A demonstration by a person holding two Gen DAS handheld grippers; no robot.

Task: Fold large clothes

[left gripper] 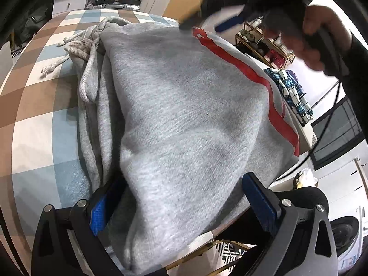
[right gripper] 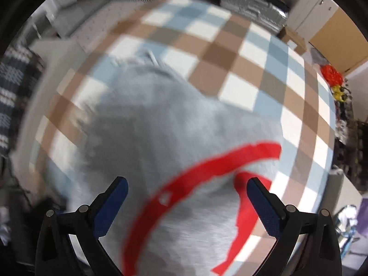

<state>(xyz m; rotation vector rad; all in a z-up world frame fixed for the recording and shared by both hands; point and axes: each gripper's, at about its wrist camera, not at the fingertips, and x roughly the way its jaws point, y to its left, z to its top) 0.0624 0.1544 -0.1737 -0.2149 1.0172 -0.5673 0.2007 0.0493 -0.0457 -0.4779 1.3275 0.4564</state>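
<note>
Grey fleece is filling most of both views: a large grey sweatshirt (left gripper: 184, 119) is lying bunched and partly folded on a checked cloth (left gripper: 34, 105) of brown, pale blue and white squares that is covering the table. A red stripe (left gripper: 271, 92) is running along the garment's far edge in the left wrist view, and in the right wrist view the same red marking (right gripper: 207, 172) is curving across the fabric just ahead of the fingers. White drawcords (left gripper: 69, 55) are trailing out of the gathered hood end onto the cloth, their knotted tips lying apart from each other.

The left gripper (left gripper: 184, 197) is standing with its jaws spread wide, one blue-padded finger on each side of the sweatshirt's near edge; the left-hand pad (left gripper: 99, 211) is touching the folds, but the jaws are not pinching anything. The right gripper (right gripper: 187, 197) is likewise gaping, hanging just above the grey fabric with nothing between its pads (this view is blurred, so whether the pads are brushing the cloth cannot be told). In the left wrist view the right gripper is appearing at the top, a hand (left gripper: 322, 39) wrapping its handle over the garment's far side.
</note>
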